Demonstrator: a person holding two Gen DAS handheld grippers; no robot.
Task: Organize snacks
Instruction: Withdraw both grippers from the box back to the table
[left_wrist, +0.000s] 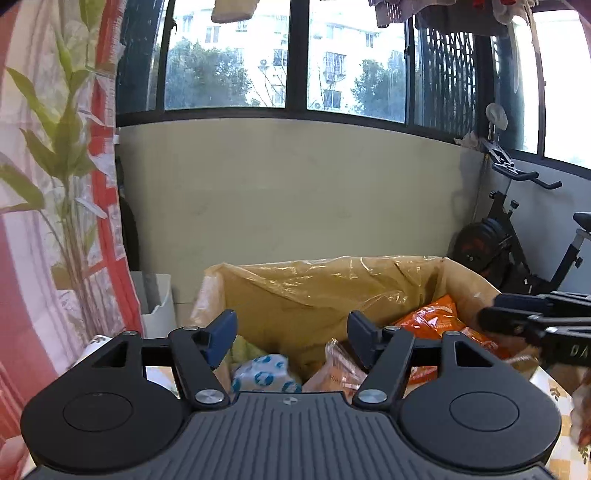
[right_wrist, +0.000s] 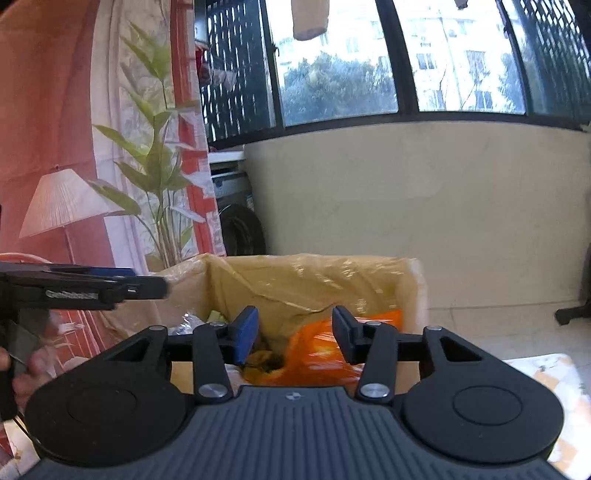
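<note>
A cardboard box (left_wrist: 469, 284) lined with yellow plastic holds snacks: an orange bag (left_wrist: 436, 317), a white pack with blue dots (left_wrist: 264, 374) and a clear-wrapped orange pack (left_wrist: 334, 369). My left gripper (left_wrist: 291, 334) is open and empty above the box's near edge. My right gripper (right_wrist: 295, 334) is open and empty above the same box (right_wrist: 417, 284), over the orange bag (right_wrist: 321, 343). The right gripper also shows at the right edge of the left wrist view (left_wrist: 491, 319), and the left gripper at the left edge of the right wrist view (right_wrist: 155, 286).
A pale wall under dark-framed windows stands behind the box. A printed curtain with a plant (left_wrist: 62, 184) hangs at the left. An exercise bike (left_wrist: 517, 240) stands at the back right. A white bin (left_wrist: 159, 306) sits left of the box. A patterned tabletop (right_wrist: 554, 376) lies at the right.
</note>
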